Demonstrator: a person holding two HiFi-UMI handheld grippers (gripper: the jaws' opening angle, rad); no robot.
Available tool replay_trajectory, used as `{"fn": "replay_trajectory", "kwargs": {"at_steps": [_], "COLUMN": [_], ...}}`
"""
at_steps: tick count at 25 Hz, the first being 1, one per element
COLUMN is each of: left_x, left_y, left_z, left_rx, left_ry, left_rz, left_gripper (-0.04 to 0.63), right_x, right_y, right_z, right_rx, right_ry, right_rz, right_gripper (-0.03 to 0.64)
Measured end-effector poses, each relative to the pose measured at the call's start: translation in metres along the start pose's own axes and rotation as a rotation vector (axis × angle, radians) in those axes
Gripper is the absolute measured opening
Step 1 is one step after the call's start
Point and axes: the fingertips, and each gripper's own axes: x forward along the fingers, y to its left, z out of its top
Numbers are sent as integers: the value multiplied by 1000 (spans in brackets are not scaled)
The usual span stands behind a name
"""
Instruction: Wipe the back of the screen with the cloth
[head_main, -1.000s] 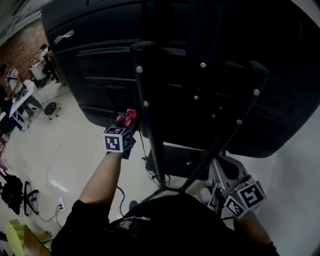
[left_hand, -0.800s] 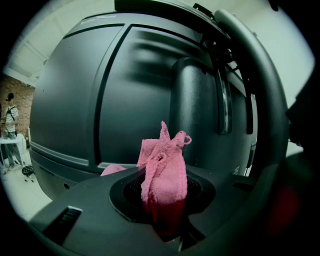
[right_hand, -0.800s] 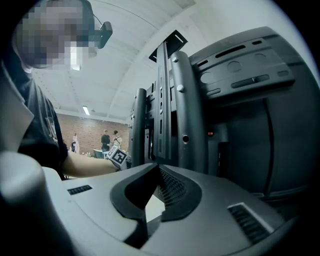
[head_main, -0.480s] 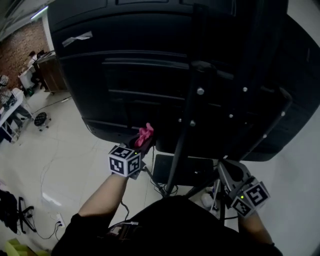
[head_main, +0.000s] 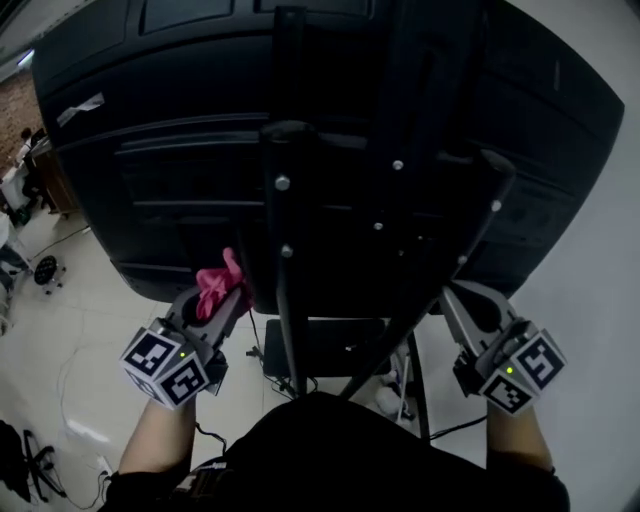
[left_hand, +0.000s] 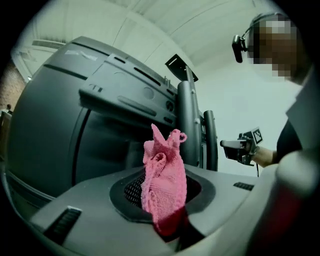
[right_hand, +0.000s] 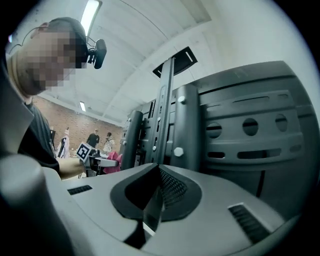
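Left tongs (head_main: 228, 298) pinching the pink cloth (head_main: 217, 281), bunched upright between the jaws. Compared with half a second ago, the cloth sits much where it was: at the lower edge of the screen (head_main: 170, 150) back, just left of the stand (head_main: 283, 250) post. Little travel, so I judge the wipe barely under way. I can't tell whether cloth touches panel. Right tongs (head_main: 468, 310) pressed together, empty, now up near the right stand leg. No containers in view.
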Motion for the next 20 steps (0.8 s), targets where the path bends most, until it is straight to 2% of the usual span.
{"fn": "replay_trajectory", "kwargs": {"at_steps": [2, 5, 8, 11, 13, 16, 18, 20], "left_x": [13, 36, 70, 107, 139, 193, 235, 268], "left_y": [-48, -124, -197, -250, -274, -294, -288, -269], "left_z": [26, 81, 142, 205, 244, 293, 318, 337], "left_rx": [69, 220, 333, 466, 542, 667, 702, 696], "left_ry": [-56, -126, -184, -232, -242, -230, -189, -129], "left_rz": [51, 97, 36, -40, -66, -13, 43, 117], "left_gripper": [91, 91, 91, 91, 91, 91, 91, 91], "right_x": [-35, -77, -107, -120, -124, -136, -146, -160], "right_y": [-39, -93, -125, -153, -177, -202, -211, -217], "right_z": [6, 38, 78, 106, 118, 128, 125, 118], "right_rx": [-18, -86, -139, -181, -190, -189, -212, -242], "right_ry": [-20, -76, -141, -188, -216, -249, -248, -237], "right_rz": [28, 54, 62, 27, -20, -88, -130, -171], "right_gripper": [0, 0, 0, 0, 0, 0, 0, 0]}}
